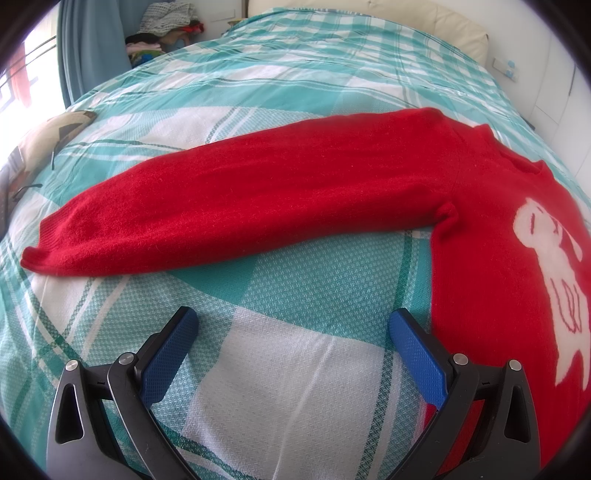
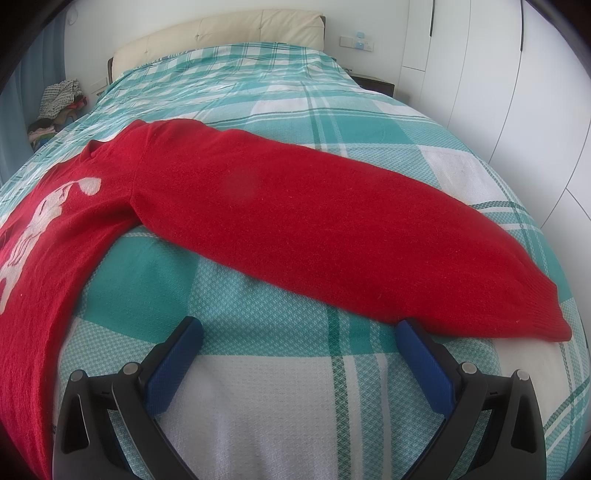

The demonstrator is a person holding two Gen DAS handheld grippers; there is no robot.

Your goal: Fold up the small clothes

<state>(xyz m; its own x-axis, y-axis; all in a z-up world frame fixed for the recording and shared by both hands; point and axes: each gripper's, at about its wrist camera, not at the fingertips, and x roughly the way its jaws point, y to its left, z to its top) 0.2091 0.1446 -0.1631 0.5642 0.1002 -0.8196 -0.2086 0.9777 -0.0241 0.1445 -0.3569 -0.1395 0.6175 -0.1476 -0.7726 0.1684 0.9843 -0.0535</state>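
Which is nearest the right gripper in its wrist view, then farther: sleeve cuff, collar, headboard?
From the right gripper:
1. Sleeve cuff, just right of the right fingertip.
2. Collar, upper left on the sweater.
3. Headboard, at the bed's far end.

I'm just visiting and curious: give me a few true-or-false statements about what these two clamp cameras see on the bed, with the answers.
1. The fuzzy red knit sweater lies spread on the teal-and-white checked bedspread. True.
2. The left gripper is clamped on a sleeve. False: its blue fingers stand wide apart with only bedspread between them.
3. The sweater's front carries a white animal figure. True.
4. Both sleeves are folded across the chest. False: each sleeve stretches out sideways, flat on the bed.
5. The right gripper is open, with the cuff of the right sleeve just beyond its right-hand finger. True.
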